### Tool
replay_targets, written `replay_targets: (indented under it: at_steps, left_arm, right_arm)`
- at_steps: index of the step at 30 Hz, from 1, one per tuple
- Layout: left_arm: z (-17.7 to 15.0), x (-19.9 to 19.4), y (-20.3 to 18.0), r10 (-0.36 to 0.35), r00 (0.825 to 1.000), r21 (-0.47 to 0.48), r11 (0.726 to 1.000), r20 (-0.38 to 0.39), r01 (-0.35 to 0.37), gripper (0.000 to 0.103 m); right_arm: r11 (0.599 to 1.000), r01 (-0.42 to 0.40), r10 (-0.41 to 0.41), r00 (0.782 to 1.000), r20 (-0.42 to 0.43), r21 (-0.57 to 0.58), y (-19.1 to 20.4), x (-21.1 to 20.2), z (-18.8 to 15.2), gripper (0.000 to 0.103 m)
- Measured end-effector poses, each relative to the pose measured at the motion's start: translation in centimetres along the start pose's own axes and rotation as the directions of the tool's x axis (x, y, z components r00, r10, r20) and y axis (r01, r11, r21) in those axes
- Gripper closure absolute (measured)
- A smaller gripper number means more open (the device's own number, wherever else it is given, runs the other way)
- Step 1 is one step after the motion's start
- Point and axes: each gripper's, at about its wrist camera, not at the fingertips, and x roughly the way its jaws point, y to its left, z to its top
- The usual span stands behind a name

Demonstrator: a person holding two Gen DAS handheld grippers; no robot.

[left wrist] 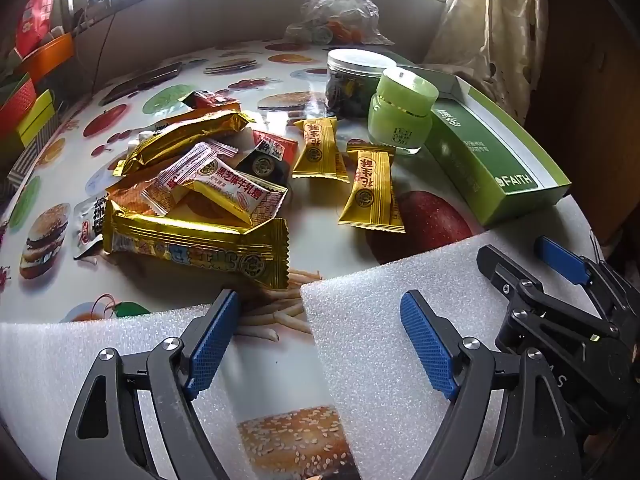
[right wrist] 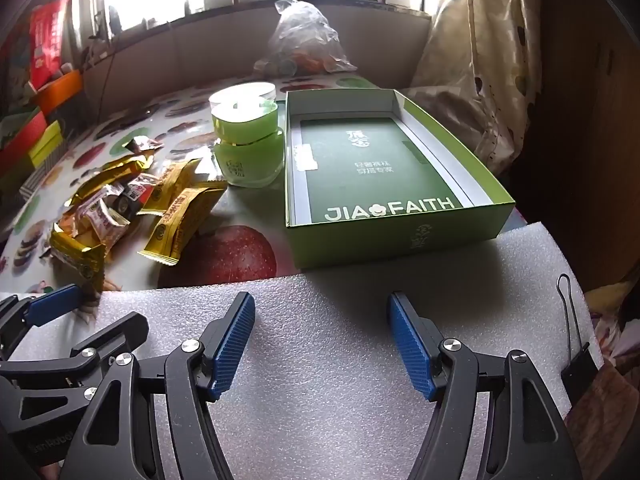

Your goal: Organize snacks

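A pile of wrapped snacks point(left wrist: 200, 188) lies on the food-print tablecloth: long gold bars, small yellow packets point(left wrist: 370, 192), red-and-white candies. The pile also shows in the right wrist view point(right wrist: 116, 208). An open green box point(right wrist: 384, 176) marked JIA FAITH stands to the right, nothing in it but its printed insert. My left gripper point(left wrist: 320, 344) is open and empty, low over the table's near edge, short of the pile. My right gripper point(right wrist: 320, 344) is open and empty over white foam, in front of the box. It also shows in the left wrist view point(left wrist: 532, 264).
A green jar point(left wrist: 402, 110) and a clear jar with a white lid point(left wrist: 354, 80) stand between the pile and the box. A plastic bag point(left wrist: 340, 8) sits at the back. White foam sheets point(left wrist: 400, 340) cover the near edge. A binder clip point(right wrist: 576, 356) is at the right.
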Motion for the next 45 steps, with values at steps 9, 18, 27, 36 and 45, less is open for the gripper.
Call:
replay_targets:
  at_steps: [9, 18, 27, 36, 45]
  left_arm:
    - [-0.01, -0.07, -0.07, 0.009, 1.0, 0.007, 1.0, 0.002, -0.009, 0.021]
    - [-0.32, -0.33, -0.04, 0.008, 1.0, 0.003, 1.0, 0.005, -0.008, 0.021]
    - [-0.34, -0.35, -0.03, 0.006, 1.0, 0.001, 1.0, 0.006, -0.006, 0.021]
    - [-0.16, -0.24, -0.17, 0.005, 1.0, 0.001, 1.0, 0.008, -0.005, 0.02]
    - [0.13, -0.36, -0.32, 0.003, 1.0, 0.001, 1.0, 0.008, -0.003, 0.02]
  right_arm:
    - [1.0, 0.002, -0.002, 1.0, 0.002, -0.001, 0.27, -0.04, -0.04, 0.034]
    - [1.0, 0.003, -0.003, 1.0, 0.004, -0.002, 0.2, -0.07, -0.08, 0.034]
    - [1.0, 0.004, -0.004, 1.0, 0.004, -0.002, 0.14, -0.08, -0.14, 0.034]
    - [1.0, 0.005, -0.005, 1.0, 0.005, -0.003, 0.2, -0.06, -0.13, 0.034]
    - [1.0, 0.006, -0.006, 1.0, 0.005, -0.004, 0.19, -0.06, -0.12, 0.035]
